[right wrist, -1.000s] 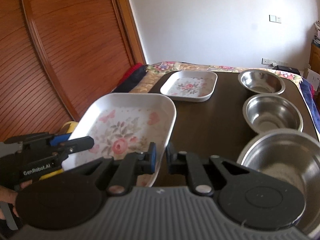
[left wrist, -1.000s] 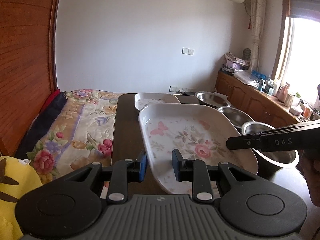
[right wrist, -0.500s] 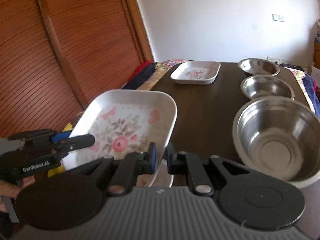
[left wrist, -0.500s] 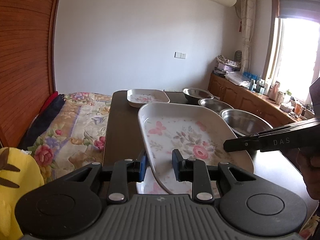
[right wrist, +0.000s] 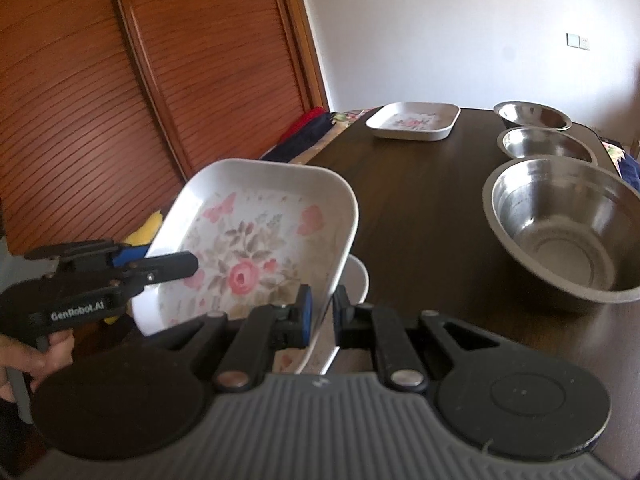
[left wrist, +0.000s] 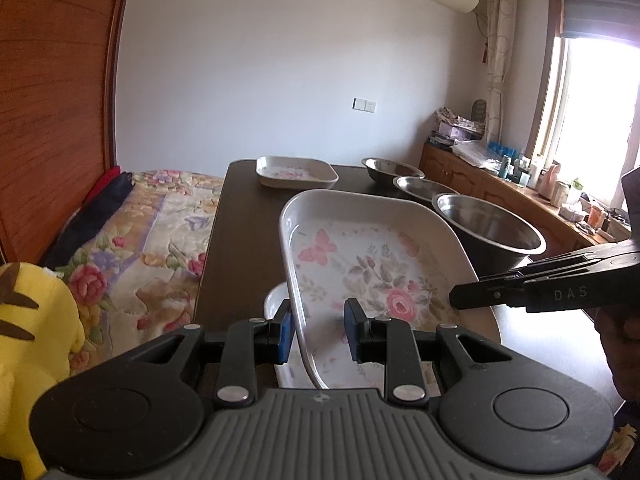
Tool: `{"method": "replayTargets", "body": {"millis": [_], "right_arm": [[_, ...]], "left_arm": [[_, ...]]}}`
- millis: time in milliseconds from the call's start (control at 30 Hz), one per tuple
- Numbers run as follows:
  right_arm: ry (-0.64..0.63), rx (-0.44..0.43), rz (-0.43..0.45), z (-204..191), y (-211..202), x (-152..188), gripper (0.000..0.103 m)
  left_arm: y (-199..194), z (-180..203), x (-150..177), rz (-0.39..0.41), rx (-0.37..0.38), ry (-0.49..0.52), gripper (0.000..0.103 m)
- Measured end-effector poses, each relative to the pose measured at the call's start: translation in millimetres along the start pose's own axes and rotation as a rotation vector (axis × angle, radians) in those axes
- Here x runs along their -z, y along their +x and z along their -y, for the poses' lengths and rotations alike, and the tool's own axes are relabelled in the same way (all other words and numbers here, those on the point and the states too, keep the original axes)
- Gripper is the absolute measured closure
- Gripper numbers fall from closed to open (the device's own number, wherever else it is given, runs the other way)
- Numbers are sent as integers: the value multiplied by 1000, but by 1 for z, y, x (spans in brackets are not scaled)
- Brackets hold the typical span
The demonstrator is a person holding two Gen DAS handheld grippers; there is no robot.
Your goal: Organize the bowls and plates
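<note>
Both tongs [left wrist: 318, 336] [right wrist: 320, 316] pinch floral plate [left wrist: 372, 264] above dark table [right wrist: 420, 200], bed [left wrist: 152, 232] beside.

My left wrist camera sat low behind the left gripper [left wrist: 316, 334], close over the floral plate [left wrist: 372, 264], facing the far wall. My right wrist camera looked likewise past the right gripper [right wrist: 322, 316]. Both shared that plate [right wrist: 256, 248], the table [right wrist: 420, 216] and each other's tongs.

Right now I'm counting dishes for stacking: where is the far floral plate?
The far floral plate sits on the dark table at its far end, left of the row of three steel bowls, nearest the smallest bowl; in both views it lies beyond the held plate.
</note>
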State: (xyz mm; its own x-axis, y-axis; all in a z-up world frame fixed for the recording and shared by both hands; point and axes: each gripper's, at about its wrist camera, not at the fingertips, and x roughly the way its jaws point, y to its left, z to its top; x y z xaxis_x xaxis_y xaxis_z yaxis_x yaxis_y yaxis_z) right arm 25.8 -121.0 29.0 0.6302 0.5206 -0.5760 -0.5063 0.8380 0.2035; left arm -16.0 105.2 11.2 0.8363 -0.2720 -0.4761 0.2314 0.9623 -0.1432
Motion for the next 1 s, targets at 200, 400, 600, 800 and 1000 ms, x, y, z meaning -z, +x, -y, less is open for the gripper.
{"method": "replayTargets", "body": {"millis": [200,400,600,800,1000], "right_arm": [[10,-3,-14,2,3,5,90],[19,-1,-26,2,7,10,90],[9,10,-17,-2,7,15,90],[7,20,-12,-3,9,17,90],[11,25,-3,-4,8,20,90]], "left_arm": [[7,-2,8,-20,5,-23,46],[11,-4,10,-26,5,-37,46],[18,-7,10,-33,0,-50,45],[21,-8,15,-40,3,-58,44],[21,-8,16,-35,-4,-53,44]]}}
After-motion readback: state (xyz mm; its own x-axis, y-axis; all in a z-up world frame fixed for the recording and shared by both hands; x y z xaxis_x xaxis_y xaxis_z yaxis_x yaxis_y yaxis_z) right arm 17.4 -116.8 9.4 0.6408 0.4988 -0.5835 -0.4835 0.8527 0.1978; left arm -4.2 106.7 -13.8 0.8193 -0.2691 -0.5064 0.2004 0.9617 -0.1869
